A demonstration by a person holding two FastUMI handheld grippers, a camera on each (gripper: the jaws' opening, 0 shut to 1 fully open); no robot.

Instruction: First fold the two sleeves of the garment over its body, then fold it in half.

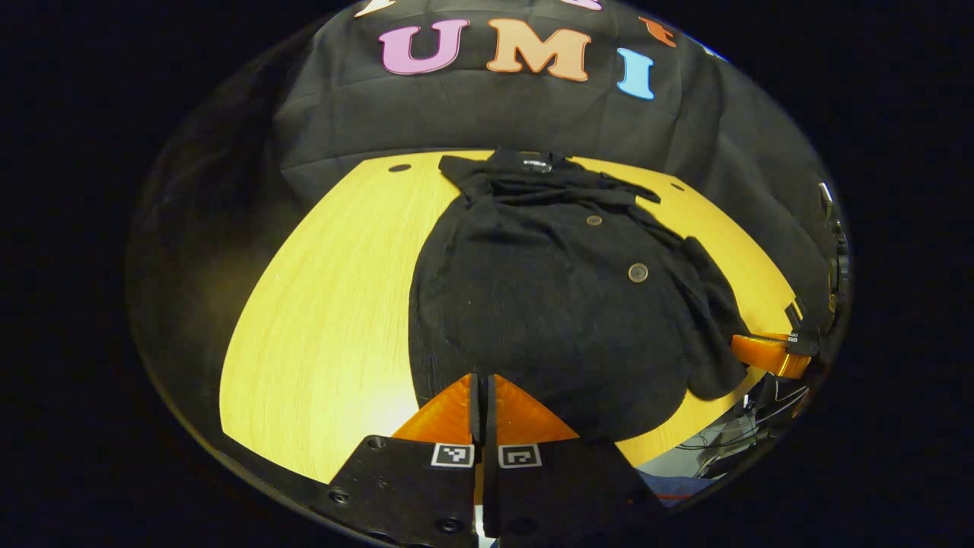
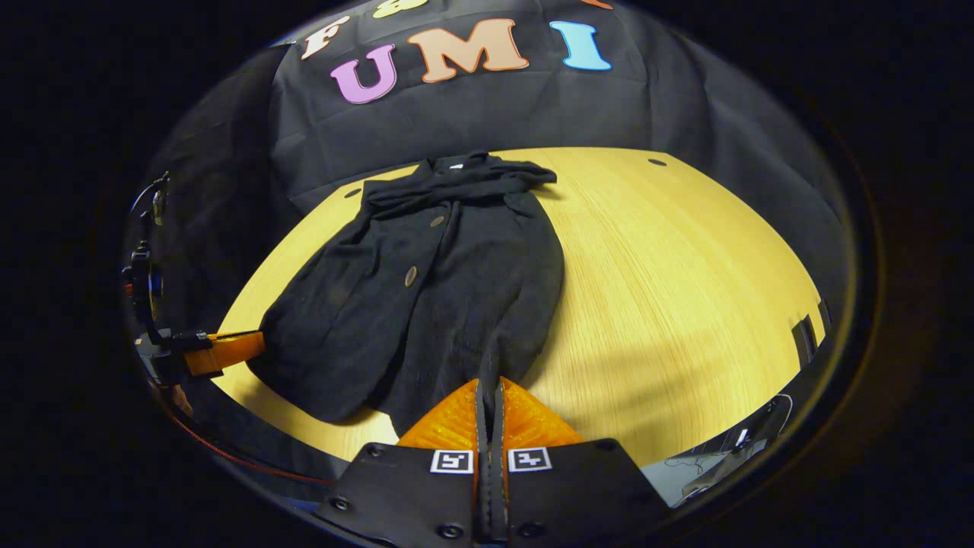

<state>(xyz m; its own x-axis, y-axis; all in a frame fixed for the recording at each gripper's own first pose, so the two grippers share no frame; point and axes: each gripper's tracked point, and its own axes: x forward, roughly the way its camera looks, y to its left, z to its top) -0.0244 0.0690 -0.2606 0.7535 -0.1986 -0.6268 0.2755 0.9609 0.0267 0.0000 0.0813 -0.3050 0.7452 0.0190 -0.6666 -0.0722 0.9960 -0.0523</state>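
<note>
A black buttoned garment (image 1: 548,304) lies flat on the wooden table (image 1: 327,304), collar at the far end and hem toward me. Bunched sleeve cloth crosses its chest just below the collar. My left gripper (image 1: 482,380) is shut on the hem's near left corner, with cloth running over its tips. In the right gripper view the garment (image 2: 456,289) stretches away from my right gripper (image 2: 491,380), which is shut on a pinch of the hem. The left gripper (image 2: 257,342) shows there at the hem's other corner. The right gripper (image 1: 736,344) shows at the garment's right edge in the left gripper view.
Bare wood of the table (image 2: 685,266) spreads wide on both sides of the garment. Small dark holes (image 1: 399,167) (image 2: 656,162) mark its far corners. The black cloth wall hangs right behind the table. Cables (image 2: 730,449) lie below the near edge.
</note>
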